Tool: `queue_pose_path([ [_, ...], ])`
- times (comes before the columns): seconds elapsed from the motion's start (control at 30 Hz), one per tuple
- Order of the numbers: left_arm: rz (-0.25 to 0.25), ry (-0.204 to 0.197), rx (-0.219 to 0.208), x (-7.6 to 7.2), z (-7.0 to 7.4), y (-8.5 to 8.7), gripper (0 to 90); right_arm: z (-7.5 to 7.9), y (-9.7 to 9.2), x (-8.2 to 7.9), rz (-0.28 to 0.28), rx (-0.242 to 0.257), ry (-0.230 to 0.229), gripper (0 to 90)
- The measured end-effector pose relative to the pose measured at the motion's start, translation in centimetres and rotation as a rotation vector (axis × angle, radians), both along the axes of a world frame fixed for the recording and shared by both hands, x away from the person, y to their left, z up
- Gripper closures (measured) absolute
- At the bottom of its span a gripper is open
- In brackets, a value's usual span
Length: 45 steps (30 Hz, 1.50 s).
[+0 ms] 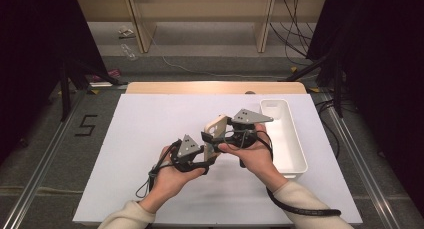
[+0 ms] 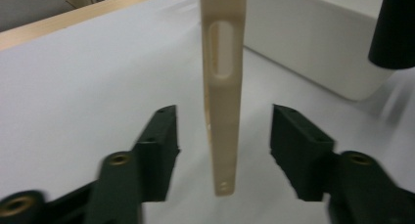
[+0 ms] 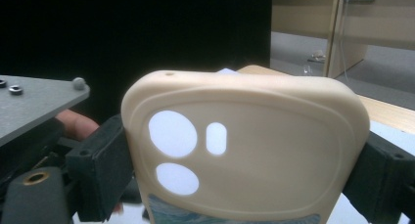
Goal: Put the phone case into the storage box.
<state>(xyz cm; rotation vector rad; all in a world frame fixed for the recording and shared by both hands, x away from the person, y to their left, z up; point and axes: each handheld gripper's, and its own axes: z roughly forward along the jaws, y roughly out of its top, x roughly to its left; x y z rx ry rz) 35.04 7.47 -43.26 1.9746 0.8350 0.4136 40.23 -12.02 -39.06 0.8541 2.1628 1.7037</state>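
Jaws of the left gripper [image 2: 222, 150] stand apart, the cream phone case [image 2: 222, 87] edge-on between them, untouched. Right gripper [image 3: 244, 175] clamps the case's sides at frame centre, above the white worktop [image 1: 150, 139]. Both hands meet mid-frame; a white bin [image 1: 292, 154] lies just right.

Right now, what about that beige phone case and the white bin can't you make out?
- Phone case lower end: right gripper view, cut off by the bottom edge.
- Phone case in the high view: largely hidden by both hand-held grippers.
- White bin near end: high view, partly hidden by the right hand.
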Motion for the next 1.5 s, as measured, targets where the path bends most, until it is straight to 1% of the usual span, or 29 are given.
queue_pose_path([
  [0.03, 0.0, 0.0, 0.0, 0.0, 0.0, 0.0, 36.1, 0.0, 0.0, 0.0, -0.001, 0.002, 0.001, 12.3],
  [0.07, 0.002, -0.005, 0.026, -0.1, 0.2, 0.3, 30.9, 0.0, -0.1, 0.1, -0.001, 0.003, 0.002, 12.3],
  [0.13, 0.001, -0.003, 0.032, -0.1, 0.2, 0.4, 22.7, 0.0, -0.1, 0.1, -0.006, 0.003, 0.002, 12.3],
  [0.17, -0.004, -0.006, 0.041, -0.2, 0.3, 0.6, 22.7, 0.0, -0.2, 0.1, -0.009, 0.004, 0.001, 12.3],
  [0.23, -0.009, -0.008, 0.053, -0.3, 0.5, 0.9, 14.7, 0.1, -0.3, 0.2, -0.013, 0.006, 0.001, 12.3],
  [0.27, -0.016, -0.006, 0.057, -0.3, 0.7, 1.3, 13.4, 0.1, -0.4, 0.2, -0.015, 0.008, 0.0, 12.3],
  [0.3, -0.016, -0.006, 0.057, -0.3, 0.7, 1.3, 10.0, 0.1, -0.4, 0.2, -0.015, 0.008, 0.0, 12.3],
  [0.33, -0.014, 0.0, 0.06, -0.4, 0.7, 1.4, 10.0, 0.1, -0.4, 0.2, -0.017, 0.008, 0.003, 12.3],
  [0.37, -0.007, 0.003, 0.074, -0.4, 0.8, 1.9, 4.9, 0.2, -0.5, 0.3, -0.021, 0.01, -0.001, 12.3],
  [0.47, 0.007, 0.008, 0.085, -0.5, 0.7, 2.4, 0.8, 0.3, -0.6, 0.3, -0.025, 0.012, 0.0, 12.3],
  [0.63, 0.019, 0.013, 0.105, -0.9, 0.5, 3.7, 0.0, 0.5, -0.9, 0.4, -0.035, 0.011, -0.006, 12.3],
  [0.9, 0.059, 0.007, 0.087, -1.3, 0.5, 5.7, 0.0, 0.7, -1.1, 0.5, -0.046, 0.013, -0.01, 12.3],
  [1.1, 0.081, 0.008, 0.075, -1.4, 0.5, 6.4, 0.0, 0.8, -1.3, 0.6, -0.052, 0.012, -0.014, 12.3],
  [1.5, 0.111, 0.006, 0.073, -1.5, 0.4, 7.5, 0.0, 1.2, -1.8, 0.7, -0.07, 0.017, -0.017, 12.4],
])
